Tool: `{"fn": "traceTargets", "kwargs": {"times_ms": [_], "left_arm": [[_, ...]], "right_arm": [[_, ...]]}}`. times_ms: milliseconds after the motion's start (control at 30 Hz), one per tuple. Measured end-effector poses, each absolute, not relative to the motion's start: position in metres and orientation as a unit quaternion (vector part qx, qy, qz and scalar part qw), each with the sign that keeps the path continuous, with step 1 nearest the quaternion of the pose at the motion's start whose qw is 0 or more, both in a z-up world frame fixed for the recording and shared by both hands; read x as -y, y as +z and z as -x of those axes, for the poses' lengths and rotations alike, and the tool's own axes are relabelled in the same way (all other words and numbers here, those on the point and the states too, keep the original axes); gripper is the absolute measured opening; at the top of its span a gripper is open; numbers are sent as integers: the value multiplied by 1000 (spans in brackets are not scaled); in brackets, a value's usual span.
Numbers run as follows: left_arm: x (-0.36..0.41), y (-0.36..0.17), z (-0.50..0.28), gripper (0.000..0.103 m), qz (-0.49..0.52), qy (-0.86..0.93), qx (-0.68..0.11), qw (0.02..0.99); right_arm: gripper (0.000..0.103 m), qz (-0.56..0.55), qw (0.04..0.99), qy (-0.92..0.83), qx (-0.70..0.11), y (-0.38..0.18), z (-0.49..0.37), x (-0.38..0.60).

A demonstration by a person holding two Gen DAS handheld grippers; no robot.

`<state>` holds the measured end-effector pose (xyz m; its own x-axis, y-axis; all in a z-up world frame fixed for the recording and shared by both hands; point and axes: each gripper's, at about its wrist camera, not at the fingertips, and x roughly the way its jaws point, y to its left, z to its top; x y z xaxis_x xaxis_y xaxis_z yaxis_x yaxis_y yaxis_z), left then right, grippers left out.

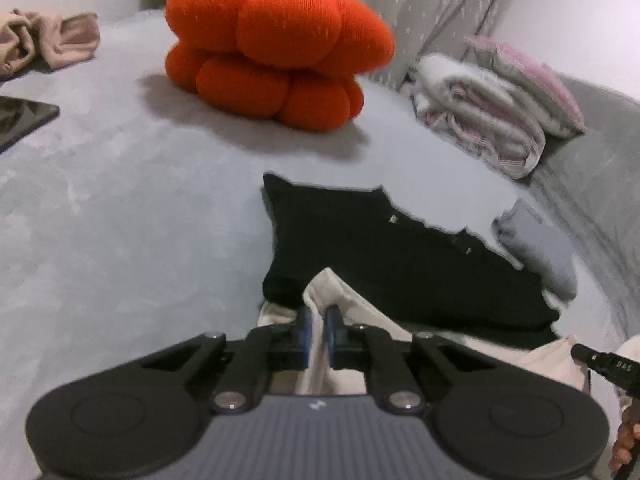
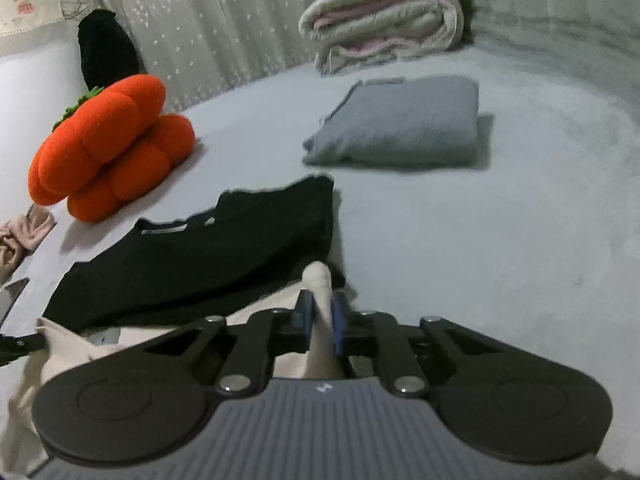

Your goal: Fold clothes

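Cream garment [image 1: 340, 312], pinched in the jaws of both left gripper [image 1: 318, 326] and right gripper [image 2: 320, 314], overlaps near edge of flat black garment [image 2: 208, 248]; beyond it, grey garment [image 2: 400, 124] lies folded.

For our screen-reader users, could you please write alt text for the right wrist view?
The right gripper is shut on a fold of cream garment, held above a grey bed. Just beyond lies a flattened black garment, with a folded grey garment farther back, an orange pumpkin cushion at left and a rolled blanket at the rear.
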<state>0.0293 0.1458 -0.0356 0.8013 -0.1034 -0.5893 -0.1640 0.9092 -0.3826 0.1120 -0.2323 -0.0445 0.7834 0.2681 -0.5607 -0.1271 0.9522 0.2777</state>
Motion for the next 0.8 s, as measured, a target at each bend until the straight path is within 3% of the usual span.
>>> {"fn": "traceTargets", "kwargs": {"times_ms": [100, 233, 333, 467, 500, 567, 667, 733, 800], "left_arm": [[-152, -34, -21, 8, 230, 31, -306, 923], [-162, -36, -20, 7, 259, 47, -299, 917], [-162, -40, -26, 8, 262, 46, -317, 910], [-163, -47, -32, 9, 264, 47, -333, 904], [-163, -47, -33, 10, 263, 46, -334, 904], [-162, -48, -35, 10, 260, 46, -335, 904], [-159, -51, -37, 10, 253, 47, -339, 905], [-157, -51, -37, 10, 242, 48, -338, 908], [-154, -50, -34, 8, 230, 51, -332, 913]], "right_arm": [[2, -108, 949, 92, -282, -36, -108, 232], [2, -89, 962, 61, -251, -31, -109, 233], [4, -106, 953, 65, -275, -35, -116, 236], [20, -121, 943, 83, -300, -39, -120, 237], [36, -121, 941, 86, -303, -40, -120, 237], [53, -121, 939, 92, -309, -41, -121, 236], [53, -121, 934, 101, -320, -43, -122, 235], [45, -113, 933, 107, -325, -47, -122, 230], [15, -100, 933, 111, -327, -49, -121, 226]]}}
